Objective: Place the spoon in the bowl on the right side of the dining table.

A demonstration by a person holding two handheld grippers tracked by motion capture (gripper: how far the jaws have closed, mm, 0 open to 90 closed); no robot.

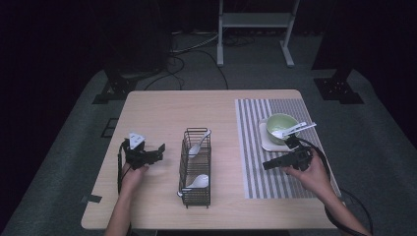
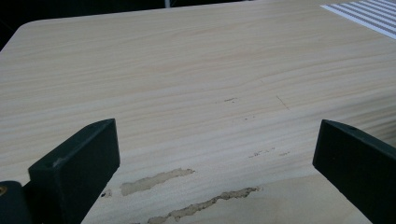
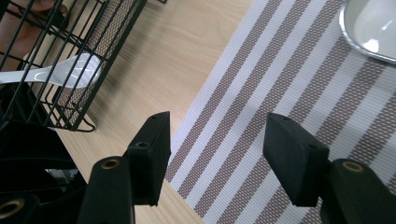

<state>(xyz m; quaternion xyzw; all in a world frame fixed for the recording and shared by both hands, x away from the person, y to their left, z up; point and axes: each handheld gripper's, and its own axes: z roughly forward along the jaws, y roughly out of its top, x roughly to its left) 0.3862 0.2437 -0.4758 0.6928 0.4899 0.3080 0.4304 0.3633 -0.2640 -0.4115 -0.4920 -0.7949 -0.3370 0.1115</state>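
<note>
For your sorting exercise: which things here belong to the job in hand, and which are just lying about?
Part of the job:
- wire basket
- spoon at its near end
- spoon at its far end
- green bowl with a spoon in it
- white tray
- striped mat
- right hand-held gripper, open
- left hand-held gripper, open

Lying about:
- white stand
- floor cables

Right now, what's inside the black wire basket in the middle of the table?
Two white spoons: the far spoon leans with its handle above the wire basket rim, the near spoon lies low at the front. The basket floor beneath them is too dark to make out.
</note>
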